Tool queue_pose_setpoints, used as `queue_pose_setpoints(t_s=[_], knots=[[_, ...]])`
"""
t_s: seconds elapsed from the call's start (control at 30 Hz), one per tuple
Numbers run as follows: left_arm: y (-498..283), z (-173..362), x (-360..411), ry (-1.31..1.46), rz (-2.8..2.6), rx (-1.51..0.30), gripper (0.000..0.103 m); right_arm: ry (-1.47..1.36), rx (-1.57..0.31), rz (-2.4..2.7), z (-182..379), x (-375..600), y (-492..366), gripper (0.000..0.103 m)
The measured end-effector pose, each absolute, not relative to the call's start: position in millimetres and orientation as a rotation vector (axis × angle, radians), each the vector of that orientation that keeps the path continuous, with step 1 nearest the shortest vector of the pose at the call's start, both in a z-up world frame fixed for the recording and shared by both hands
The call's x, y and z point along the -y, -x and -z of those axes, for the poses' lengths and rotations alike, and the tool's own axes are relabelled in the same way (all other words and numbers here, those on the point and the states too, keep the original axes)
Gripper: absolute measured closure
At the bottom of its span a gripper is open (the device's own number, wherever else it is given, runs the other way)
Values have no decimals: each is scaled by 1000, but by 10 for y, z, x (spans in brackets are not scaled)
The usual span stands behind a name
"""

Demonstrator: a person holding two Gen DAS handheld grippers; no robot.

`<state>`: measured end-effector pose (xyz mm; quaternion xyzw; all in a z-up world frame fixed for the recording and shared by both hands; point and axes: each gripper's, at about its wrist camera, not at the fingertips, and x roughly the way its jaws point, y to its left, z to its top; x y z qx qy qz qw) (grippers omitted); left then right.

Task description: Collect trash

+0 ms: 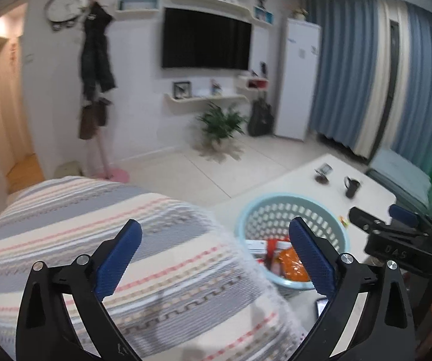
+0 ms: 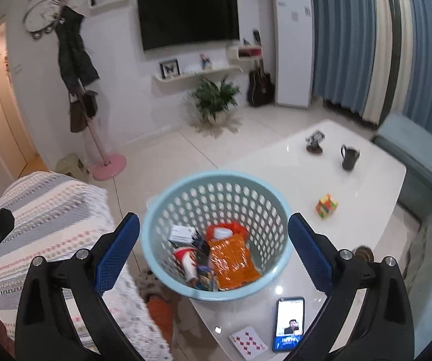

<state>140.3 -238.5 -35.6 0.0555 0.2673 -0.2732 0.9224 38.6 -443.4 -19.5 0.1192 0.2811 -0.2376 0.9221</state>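
A light blue perforated basket (image 2: 216, 177) stands on the near corner of the white table (image 2: 351, 186). It holds an orange packet (image 2: 232, 261), a white box (image 2: 181, 233) and a red-and-white wrapper (image 2: 185, 258). My right gripper (image 2: 214, 218) hovers above the basket, jaws wide apart, nothing between the blue pads. My left gripper (image 1: 215, 224) is over the striped sofa cover (image 1: 95, 225), left of the basket (image 1: 276, 207), open and empty. The right gripper (image 1: 378, 215) also shows at the right edge of the left wrist view.
On the table lie a phone (image 2: 289, 323), a playing card (image 2: 247, 343), a colour cube (image 2: 326, 206), a black mug (image 2: 349, 156) and a small dark item (image 2: 315, 141). A coat stand (image 2: 95, 138) and a potted plant (image 2: 216, 96) stand by the far wall.
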Motion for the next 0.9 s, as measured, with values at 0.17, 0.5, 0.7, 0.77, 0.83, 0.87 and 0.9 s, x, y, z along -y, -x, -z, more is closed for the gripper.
queue_pose_setpoints(t_s=[0.17,0.5,0.7,0.77,0.83,0.87,0.9], knots=[[-1274,367,1928,-63,447,-489,8,-225,-489,471,72,4117,-261,8],[-1284,642,1810,-60,464,-485,8,-180,-437,562,126,3867,-116,8],[-1236,722,1945,-91,513,-506,8,-204,-469,594,214,3998,-122,8],[-1212,774,1989,-108,524,-517,8,-202,-472,605,226,4025,-126,8],[-1212,817,1991,-104,540,-533,8,-198,-480,611,247,4036,-140,8],[-1210,832,2004,-101,548,-541,8,-196,-479,613,258,4035,-131,8],[-1203,846,2002,-102,552,-543,8,-190,-481,616,267,4021,-128,8]])
